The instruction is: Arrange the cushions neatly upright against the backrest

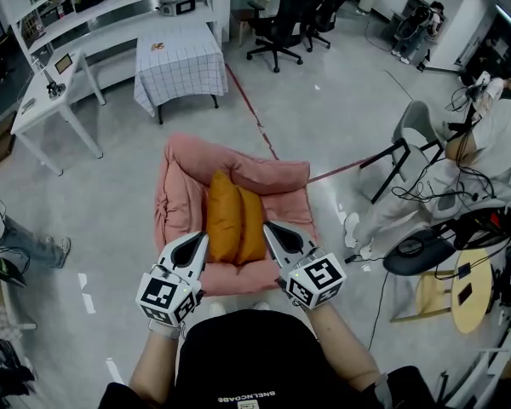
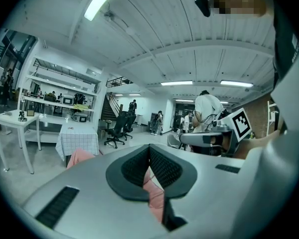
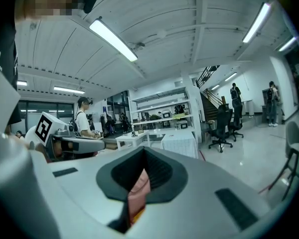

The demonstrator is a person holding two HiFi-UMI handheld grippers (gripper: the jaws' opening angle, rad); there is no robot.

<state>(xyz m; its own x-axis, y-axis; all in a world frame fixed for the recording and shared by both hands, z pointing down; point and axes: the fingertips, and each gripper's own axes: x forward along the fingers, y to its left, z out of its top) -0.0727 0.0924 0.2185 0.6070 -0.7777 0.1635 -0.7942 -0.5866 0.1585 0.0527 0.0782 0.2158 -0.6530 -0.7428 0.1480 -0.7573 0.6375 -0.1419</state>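
Note:
A low pink sofa (image 1: 238,167) sits on the floor in the head view, its backrest on the far side. Two orange cushions (image 1: 224,216) (image 1: 253,224) stand on edge side by side on its seat, touching each other. My left gripper (image 1: 202,238) hovers over the near left of the seat, shut and empty. My right gripper (image 1: 267,227) is over the near right, also shut and empty. The left gripper view shows closed jaws (image 2: 149,151) with pink fabric (image 2: 157,195) beyond them. In the right gripper view the jaws (image 3: 142,156) are closed over pink fabric (image 3: 138,190).
A table with a checked cloth (image 1: 179,62) and a white table (image 1: 47,100) stand beyond the sofa, in front of shelves. Office chairs (image 1: 277,28) are at the far back. A grey chair (image 1: 413,139), cables and a round wooden stool (image 1: 460,288) crowd the right side.

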